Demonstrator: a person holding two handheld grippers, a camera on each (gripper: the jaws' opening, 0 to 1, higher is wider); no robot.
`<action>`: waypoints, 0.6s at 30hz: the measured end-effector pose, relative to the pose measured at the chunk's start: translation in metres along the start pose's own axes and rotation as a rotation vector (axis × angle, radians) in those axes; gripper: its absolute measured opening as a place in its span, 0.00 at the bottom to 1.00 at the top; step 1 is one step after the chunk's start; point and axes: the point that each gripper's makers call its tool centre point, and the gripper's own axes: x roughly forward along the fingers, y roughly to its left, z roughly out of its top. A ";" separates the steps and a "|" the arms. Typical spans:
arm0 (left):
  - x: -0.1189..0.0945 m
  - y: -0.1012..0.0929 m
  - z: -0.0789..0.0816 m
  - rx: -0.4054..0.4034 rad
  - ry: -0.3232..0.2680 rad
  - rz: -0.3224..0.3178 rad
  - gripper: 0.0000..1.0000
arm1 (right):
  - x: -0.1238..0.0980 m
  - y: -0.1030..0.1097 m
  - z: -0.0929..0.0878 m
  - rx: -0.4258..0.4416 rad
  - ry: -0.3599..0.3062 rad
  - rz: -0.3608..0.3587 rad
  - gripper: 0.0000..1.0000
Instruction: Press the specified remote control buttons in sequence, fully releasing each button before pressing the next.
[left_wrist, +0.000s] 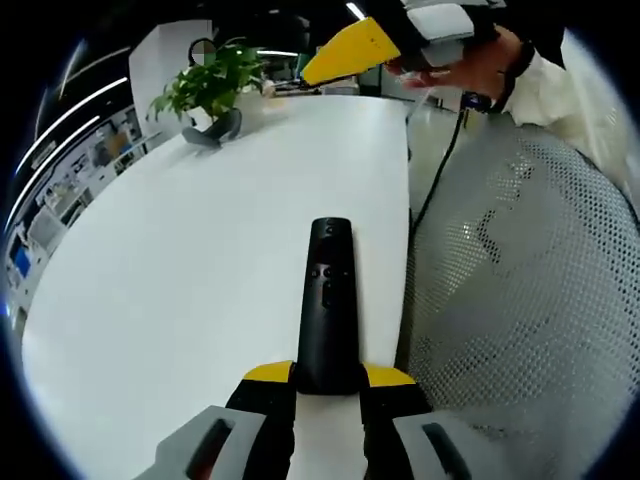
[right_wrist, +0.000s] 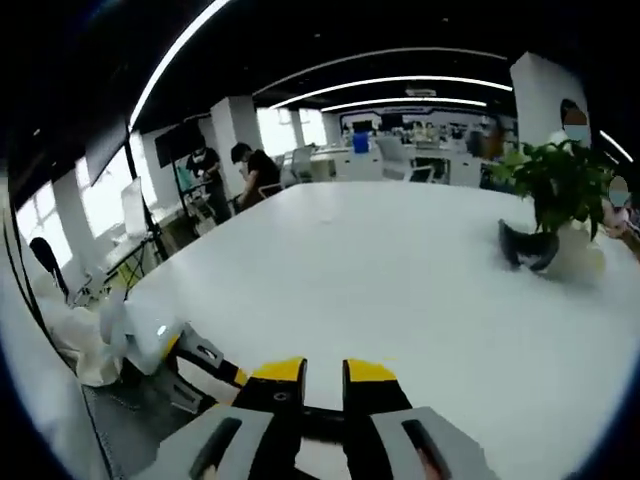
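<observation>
Remote control (left_wrist: 327, 305) sits clamped at its near end between the yellow tips of the left gripper (left_wrist: 328, 378), its slim black body reaching out over the white table (left_wrist: 180, 260), buttons facing up. It reads as a stiff, light plastic bar, probably a bit slick on the sides, so the hold at the tail end looks sensible: it leaves all the buttons uncovered, though a push far from the clamp could lever it downward.

Over in the left gripper view, the right gripper (left_wrist: 352, 50) is held up high and well away from the remote, a hand (left_wrist: 480, 65) wrapped around its handle, yellow tip angled toward the far side of the table. Its own camera looks flat across the tabletop, and there the 2 jaws of the right gripper (right_wrist: 323, 378) stand close, with only a narrow gap and nothing in it.

A potted plant (left_wrist: 212, 90) stands far down the table. No button is being touched right now; the pressing gripper has some way to come down first.
</observation>
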 end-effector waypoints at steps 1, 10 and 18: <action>0.000 0.002 0.000 0.003 0.002 -0.001 0.23 | -0.004 -0.010 0.000 -0.016 -0.008 -0.055 0.15; -0.002 0.016 -0.001 0.048 0.020 -0.008 0.23 | -0.012 -0.025 -0.021 -0.036 0.003 -0.122 0.26; -0.004 0.035 -0.004 0.073 0.043 -0.016 0.23 | -0.015 -0.040 -0.025 -0.021 -0.092 -0.225 0.49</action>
